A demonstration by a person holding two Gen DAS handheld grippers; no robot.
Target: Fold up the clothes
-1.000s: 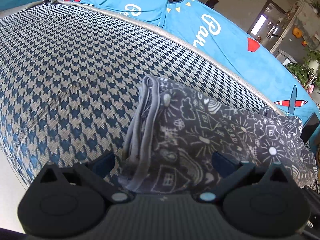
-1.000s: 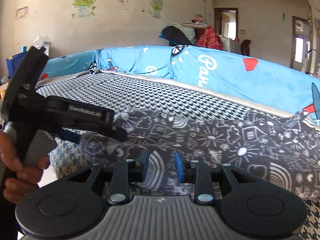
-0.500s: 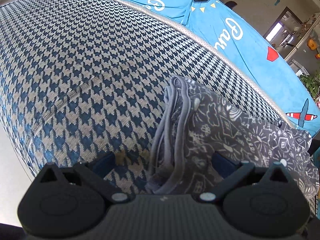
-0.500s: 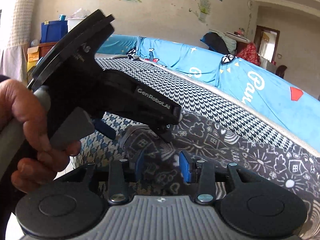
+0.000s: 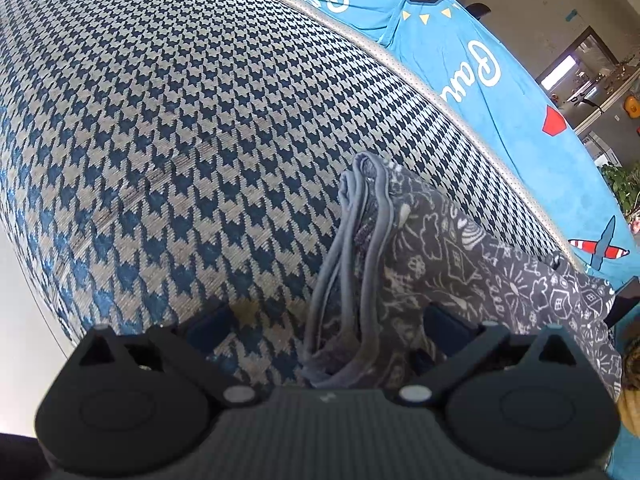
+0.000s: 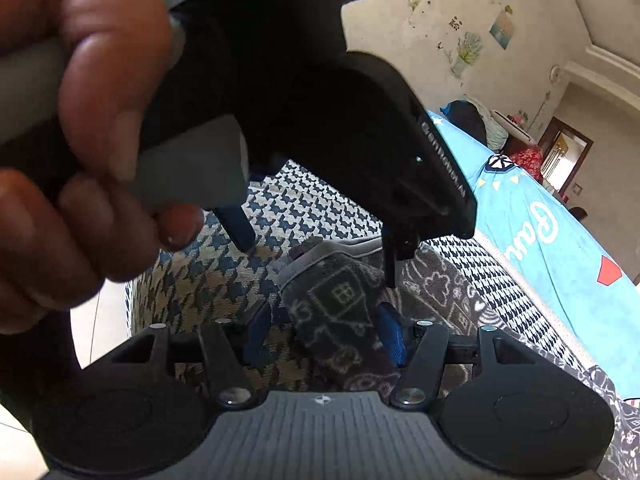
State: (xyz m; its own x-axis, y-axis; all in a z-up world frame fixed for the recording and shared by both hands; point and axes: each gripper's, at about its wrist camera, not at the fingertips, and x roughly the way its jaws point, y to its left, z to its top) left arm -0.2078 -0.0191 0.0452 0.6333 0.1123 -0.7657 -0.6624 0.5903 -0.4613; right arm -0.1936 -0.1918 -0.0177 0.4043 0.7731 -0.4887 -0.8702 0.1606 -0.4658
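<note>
A dark grey garment (image 5: 460, 264) printed with white doodles lies folded into a long strip on the houndstooth cushion (image 5: 180, 128). Its grey-hemmed end (image 5: 360, 240) reaches in between the wide-apart fingers of my left gripper (image 5: 324, 324), which is open and not touching it. In the right wrist view the garment's end (image 6: 336, 300) sits between the blue pads (image 6: 390, 334) of my right gripper (image 6: 324, 332). Those jaws are opening, with a gap showing beside the left pad. A hand (image 6: 80, 140) holds the left gripper (image 6: 316, 248) just above and beyond the right one.
The cushion's front edge drops to pale floor (image 5: 24, 280) at the left. A blue printed cover (image 5: 500, 92) runs along the sofa back behind the garment. Doorways and plants lie at the far right of the room.
The right gripper's jaws have spread from nearly closed around the cloth to well apart, and it has rolled and come close under the left gripper. The left gripper drifted left, so the hem sits nearer its right finger.
</note>
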